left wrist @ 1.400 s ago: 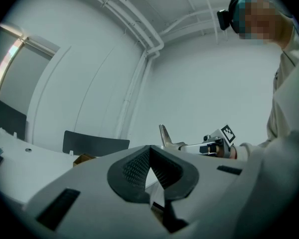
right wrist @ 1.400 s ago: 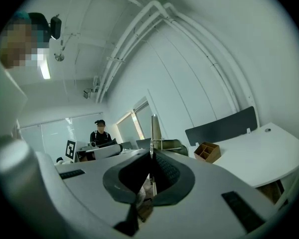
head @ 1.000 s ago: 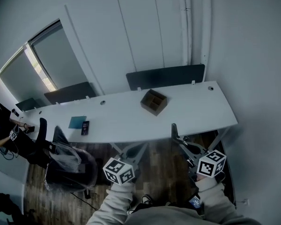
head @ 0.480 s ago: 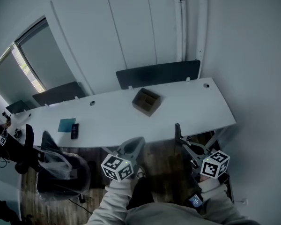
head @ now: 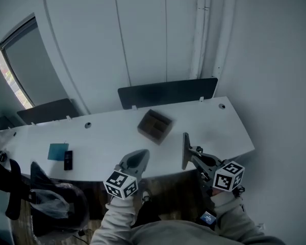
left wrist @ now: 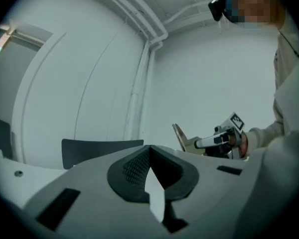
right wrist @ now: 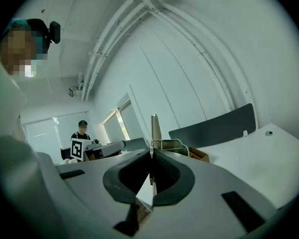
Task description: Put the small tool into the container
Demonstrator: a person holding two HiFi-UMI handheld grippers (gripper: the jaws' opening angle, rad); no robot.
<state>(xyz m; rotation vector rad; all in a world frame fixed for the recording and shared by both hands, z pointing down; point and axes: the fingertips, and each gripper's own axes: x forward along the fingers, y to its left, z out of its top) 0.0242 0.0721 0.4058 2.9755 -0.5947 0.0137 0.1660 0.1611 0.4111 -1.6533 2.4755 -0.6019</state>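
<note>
Seen from above, a person stands at a long white desk point(head: 214, 131), a gripper in each hand; their sleeves are cut off by the lower edge of the picture. The right gripper point(head: 188, 154) has its jaws pressed together on the small tool point(head: 184, 146), a thin flat metal strip that stands upright out of the jaw tips. What kind of tool it is cannot be made out. It hangs over the near edge of the desk, apart from the brown box point(head: 154, 126), which sits open near the middle of the desk, in front of a dark divider panel point(head: 168, 92). The inside of the box is too blurred to read. In the right gripper view only a corner of the box shows. The left gripper point(head: 136, 158) is beside the right one, jaws together and holding nothing. Far left on the desk lie a blue notebook point(head: 57, 151) and a phone point(head: 68, 160).
</note>
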